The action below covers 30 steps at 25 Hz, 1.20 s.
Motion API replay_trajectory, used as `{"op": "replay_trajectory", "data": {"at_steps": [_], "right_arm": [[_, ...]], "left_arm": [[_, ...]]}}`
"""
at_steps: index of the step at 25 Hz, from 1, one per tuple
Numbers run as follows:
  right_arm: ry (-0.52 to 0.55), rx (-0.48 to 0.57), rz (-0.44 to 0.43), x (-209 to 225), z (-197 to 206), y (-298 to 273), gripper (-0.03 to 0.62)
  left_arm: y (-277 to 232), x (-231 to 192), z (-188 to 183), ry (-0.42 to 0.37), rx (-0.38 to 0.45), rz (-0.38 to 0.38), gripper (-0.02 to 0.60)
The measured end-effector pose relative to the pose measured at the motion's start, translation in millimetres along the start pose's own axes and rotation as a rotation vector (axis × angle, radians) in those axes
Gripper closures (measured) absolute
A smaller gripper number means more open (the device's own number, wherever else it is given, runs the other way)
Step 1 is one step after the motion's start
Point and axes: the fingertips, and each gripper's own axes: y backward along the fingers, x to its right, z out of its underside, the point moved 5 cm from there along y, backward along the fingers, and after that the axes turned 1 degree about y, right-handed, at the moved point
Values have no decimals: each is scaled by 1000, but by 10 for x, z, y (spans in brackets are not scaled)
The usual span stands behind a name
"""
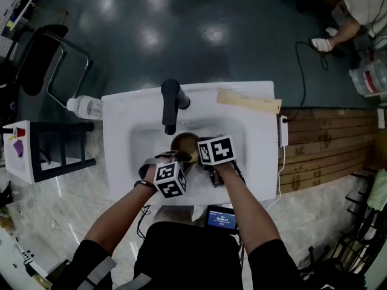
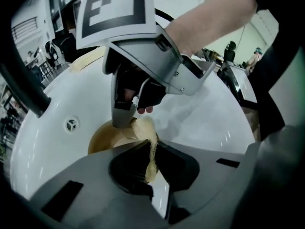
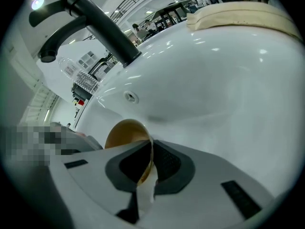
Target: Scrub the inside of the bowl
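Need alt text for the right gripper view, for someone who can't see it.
The right gripper is shut on the rim of a brown bowl, held inside a white sink. A black faucet rises at upper left, and a beige board lies top right.

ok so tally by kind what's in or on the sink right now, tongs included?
Tongs: 2 (left tongs, right tongs)
Bowl: 1
Scrub pad: 1
Faucet: 1
Bottle: 1
Beige board: 1
Total: 7
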Motion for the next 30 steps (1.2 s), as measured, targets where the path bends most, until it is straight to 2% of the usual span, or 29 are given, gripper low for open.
{"op": "replay_trajectory", "data": {"at_steps": [5,12,16,21,26,30], "right_arm": [[-27,6,-29,11,57,-9,572],[-23,4,-43,44,53,-1,572],[-18,0,-44,48,53,9,572],[-5,-8,-43,33,55,5,572],[8,-9,-37,27,57,14,572],[22,-12,-30,22,57,28,572]], "left_arm": [[-28,-46,-21,287,97,86,557],[11,-232,65,563,162,140,557],[37,-371,116,658,193,108,557],[51,-493,171,802,229,116,558],[40,-575,141,863,234,102,557],[88,-698,145,903,216,40,557]]}}
